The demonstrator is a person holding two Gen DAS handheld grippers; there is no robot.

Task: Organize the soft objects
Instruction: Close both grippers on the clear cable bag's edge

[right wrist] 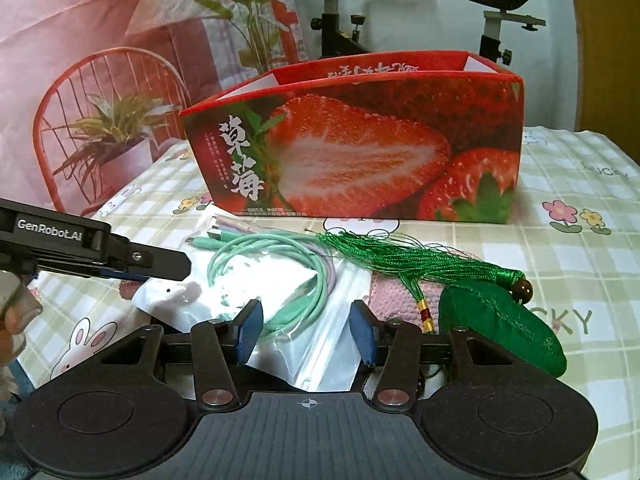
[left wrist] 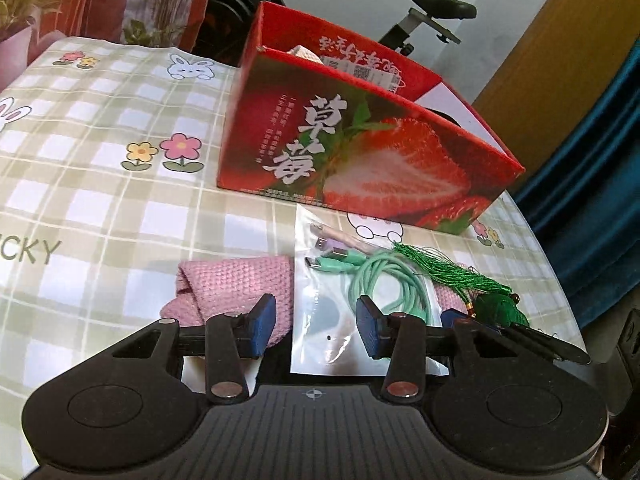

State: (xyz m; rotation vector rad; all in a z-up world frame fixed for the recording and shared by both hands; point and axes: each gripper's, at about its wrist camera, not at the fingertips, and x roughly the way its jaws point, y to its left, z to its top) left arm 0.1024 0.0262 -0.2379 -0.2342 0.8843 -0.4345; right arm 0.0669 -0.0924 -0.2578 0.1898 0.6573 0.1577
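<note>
A red strawberry box [left wrist: 360, 152] stands open on the table; it also shows in the right wrist view [right wrist: 360, 152]. In front of it lie a clear bag of coiled green cables [left wrist: 360, 280] [right wrist: 280, 280], a pink knitted cloth [left wrist: 236, 284] [right wrist: 396, 292] partly under the bag, and a green tasselled sachet [left wrist: 496, 304] [right wrist: 500, 312]. My left gripper [left wrist: 316, 326] is open, low over the bag's near end. My right gripper [right wrist: 306, 330] is open over the same bag. The left gripper's side [right wrist: 92, 248] shows in the right wrist view.
The table carries a checked cloth [left wrist: 100, 184] with rabbits and flowers. A pale item [left wrist: 304, 53] lies inside the box. An exercise bike [right wrist: 496, 12] and a printed backdrop [right wrist: 100, 80] stand behind. The table's edge [left wrist: 552, 264] curves at the right.
</note>
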